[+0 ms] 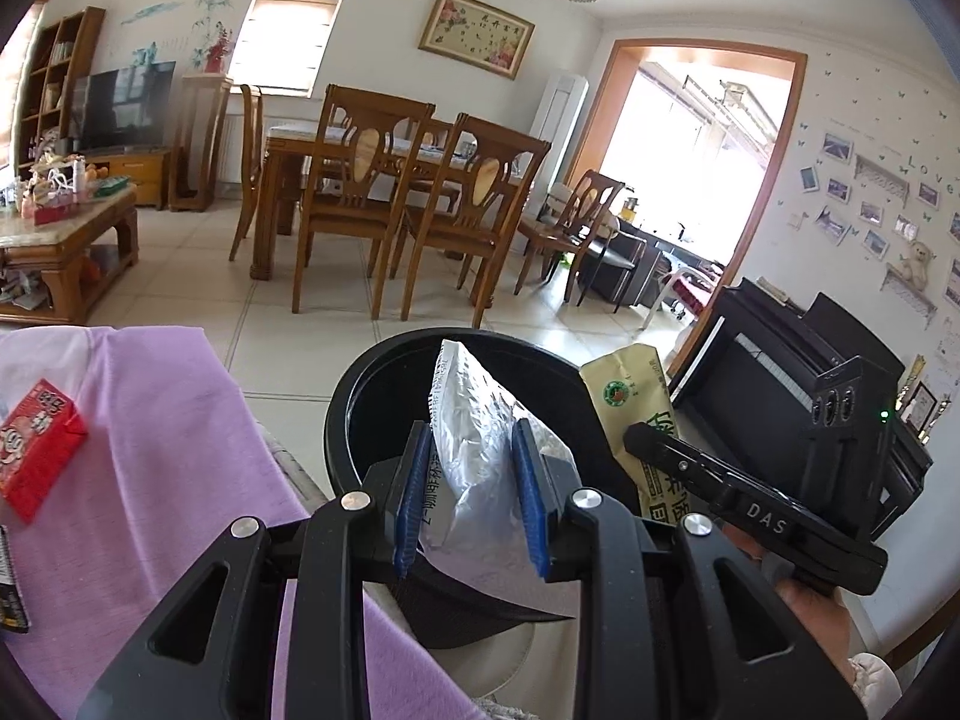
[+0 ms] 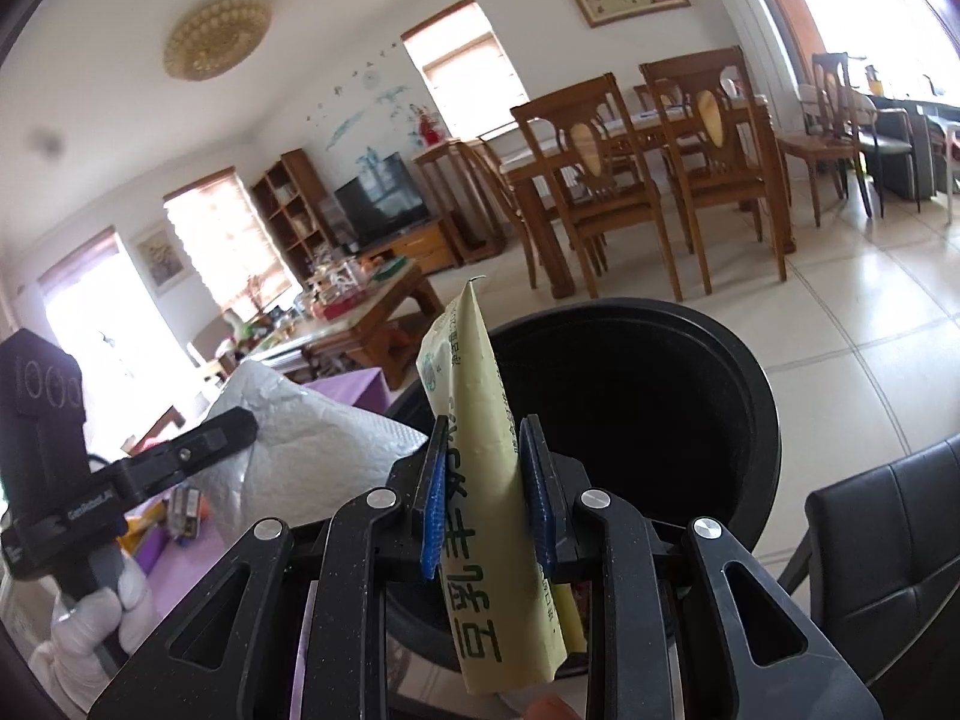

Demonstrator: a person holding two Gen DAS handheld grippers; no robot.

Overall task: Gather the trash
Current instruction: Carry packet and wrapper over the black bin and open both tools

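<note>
Left tool [image 1: 471, 483] pinches a crinkled silvery wrapper [image 1: 474, 420], right tool [image 2: 487, 498] clamps a flat yellow-green packet [image 2: 480, 420], both above the round black bin [image 2: 690, 360]

Around one black bin [image 1: 372, 396]: two wrappers above it, one silver [image 1: 474, 438] and one yellow-green [image 2: 480, 420]. One red carton [image 1: 36, 438] lies left of the bin on one purple cloth [image 1: 174, 456]. Two grippers, left [image 1: 471, 480] and right [image 2: 489, 480].
</note>
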